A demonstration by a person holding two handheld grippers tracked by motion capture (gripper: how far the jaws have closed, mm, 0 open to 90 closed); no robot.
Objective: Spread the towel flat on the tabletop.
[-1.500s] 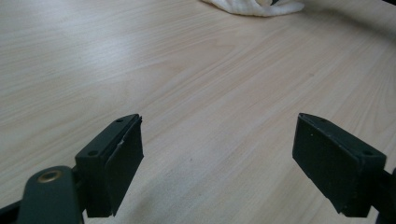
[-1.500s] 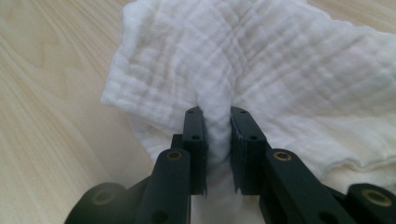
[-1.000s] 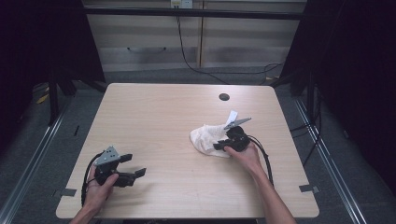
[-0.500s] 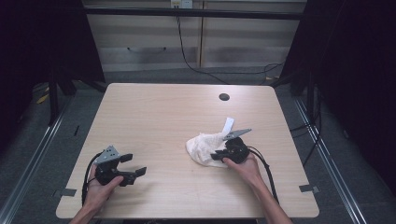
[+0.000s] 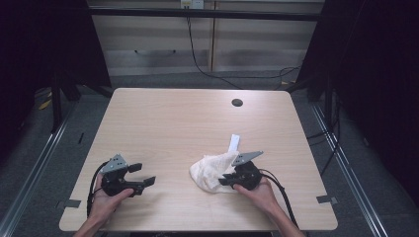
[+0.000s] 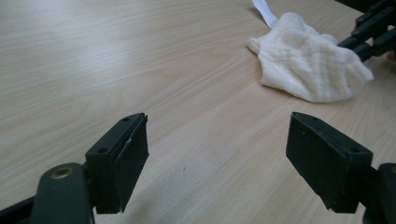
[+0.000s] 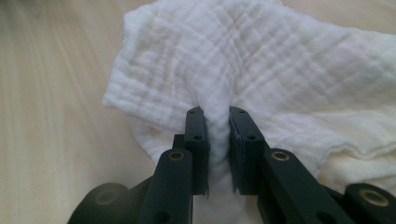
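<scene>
**A:** White crinkled muslin cloth [image 5: 213, 170], bunched on the near right of the pale wood-grain table [image 5: 173, 123], is clamped in a fold between the two black jaws of the right gripper [image 5: 228, 178]. The left gripper [image 5: 143, 174] sits at the near left, well apart from the cloth, jaws spread wide with nothing between them, though they have just been closing slightly.

**B:** What could go wrong from here?

**A:** In my judgement, the pinch takes only a narrow ridge of fabric. A quick drag could pull that ridge free and leave the cloth behind. The loose bulk could also fold under itself and bunch tighter instead of spreading. The white strip [image 5: 234, 143], perhaps a label, lying just beyond the cloth could catch or twist.

**B:** And what stays unclear?

**A:** How many layers the jaws hold cannot be told; the right gripper view shows the fabric [image 7: 261, 65] swelling around the pads [image 7: 195, 140] but not its underside. Whether the strip is sewn to the cloth is too small to say. In the left gripper view the cloth [image 6: 310, 65] hides most of the other gripper's jaws.
</scene>
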